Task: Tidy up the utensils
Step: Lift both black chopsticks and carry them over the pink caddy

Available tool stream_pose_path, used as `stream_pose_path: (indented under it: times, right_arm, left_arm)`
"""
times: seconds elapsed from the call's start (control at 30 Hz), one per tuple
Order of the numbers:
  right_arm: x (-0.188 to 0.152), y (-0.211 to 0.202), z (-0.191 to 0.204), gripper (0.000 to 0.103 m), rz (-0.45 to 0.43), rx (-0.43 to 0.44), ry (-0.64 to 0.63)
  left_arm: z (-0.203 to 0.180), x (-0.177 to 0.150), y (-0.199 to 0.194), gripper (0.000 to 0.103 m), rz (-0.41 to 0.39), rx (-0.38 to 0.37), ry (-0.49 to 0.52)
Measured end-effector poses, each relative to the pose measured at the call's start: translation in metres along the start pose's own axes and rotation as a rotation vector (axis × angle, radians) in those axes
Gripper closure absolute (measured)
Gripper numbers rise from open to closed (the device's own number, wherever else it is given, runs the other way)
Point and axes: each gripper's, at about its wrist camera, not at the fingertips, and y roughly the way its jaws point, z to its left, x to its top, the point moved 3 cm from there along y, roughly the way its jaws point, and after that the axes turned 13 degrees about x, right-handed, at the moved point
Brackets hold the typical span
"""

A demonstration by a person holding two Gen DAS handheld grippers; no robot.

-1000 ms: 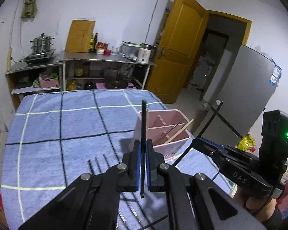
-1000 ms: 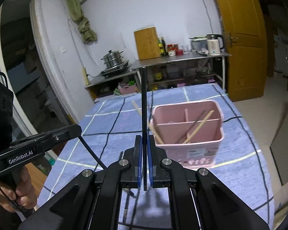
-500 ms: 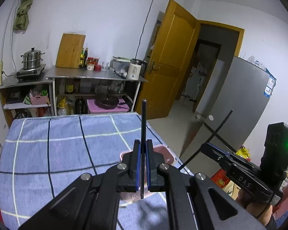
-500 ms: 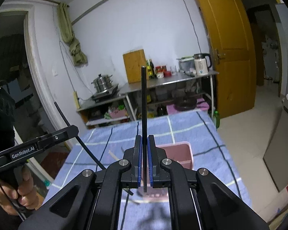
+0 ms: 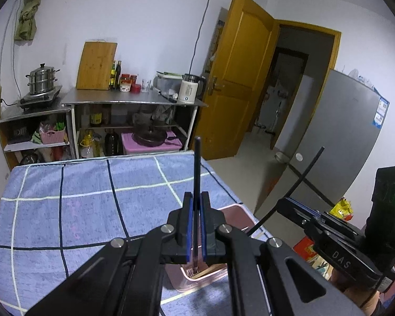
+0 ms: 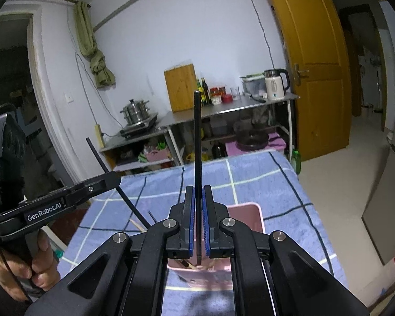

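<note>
My left gripper (image 5: 194,201) is shut on a black chopstick (image 5: 197,168) that stands upright between its blue pads. Under it sits the pink utensil bin (image 5: 237,210), mostly hidden by the jaws, on the blue checked cloth (image 5: 79,205). My right gripper (image 6: 198,192) is likewise shut on a black chopstick (image 6: 197,137), above the same pink bin (image 6: 247,216), which holds wooden chopsticks. In the right wrist view the left gripper (image 6: 113,177) sits at the left, a hand (image 6: 39,260) on its handle. The right gripper (image 5: 284,202) shows at the right in the left wrist view.
A wooden chopstick (image 6: 137,225) lies on the cloth left of the bin. Behind the table stand steel shelves (image 5: 134,102) with a kettle, a cutting board and a pot. An orange door (image 5: 239,79) and a grey fridge (image 5: 342,137) are to the right, past the table edge.
Both grippers have risen and moved forward over the pink bin, which now lies low under the jaws. Each still grips its black chopstick.
</note>
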Motion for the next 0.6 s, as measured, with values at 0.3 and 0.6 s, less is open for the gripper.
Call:
stream_pose_path:
  times: [0.3, 0.6]
  right_arm:
    - [-0.024, 0.023, -0.009, 0.098, 0.060, -0.013, -0.002]
    - [-0.040, 0.042, -0.015, 0.098, 0.123, -0.021, 0.007]
  left_arm:
    - [-0.002, -0.018, 0.021, 0.098, 0.043, 0.004, 0.019]
    - [-0.002, -0.028, 0.030, 0.098, 0.069, 0.002, 0.023]
